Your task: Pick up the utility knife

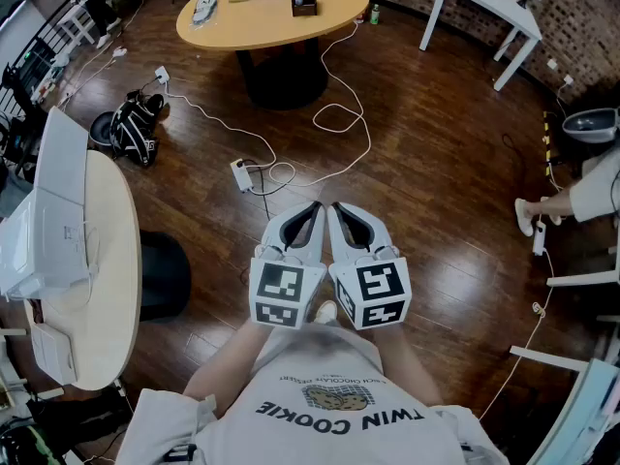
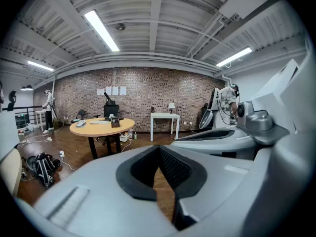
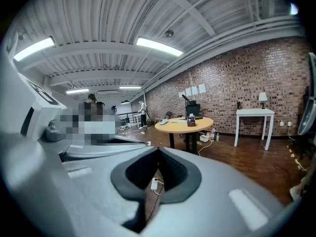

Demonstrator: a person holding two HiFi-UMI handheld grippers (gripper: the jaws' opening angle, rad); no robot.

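The left gripper (image 1: 311,210) and right gripper (image 1: 338,210), both shut and empty, sit at lower centre. I cannot single out the utility knife, presumably on the round orange-wood table (image 1: 223,41) at top. The looping white cable (image 1: 338,115) between could trip the approach, and unopened jaws would shove the knife.

left tool (image 2: 159,149) closed and empty, round table (image 2: 101,127) far ahead

A glossy dark-brown wooden plank floor (image 1: 436,163) fills mid-frame, a smooth pale-wood round surface (image 1: 223,27) sits at the top, and the matt grey plastic left gripper (image 1: 312,209) and right gripper (image 1: 341,209) carry ribbed black pads (image 2: 173,167).
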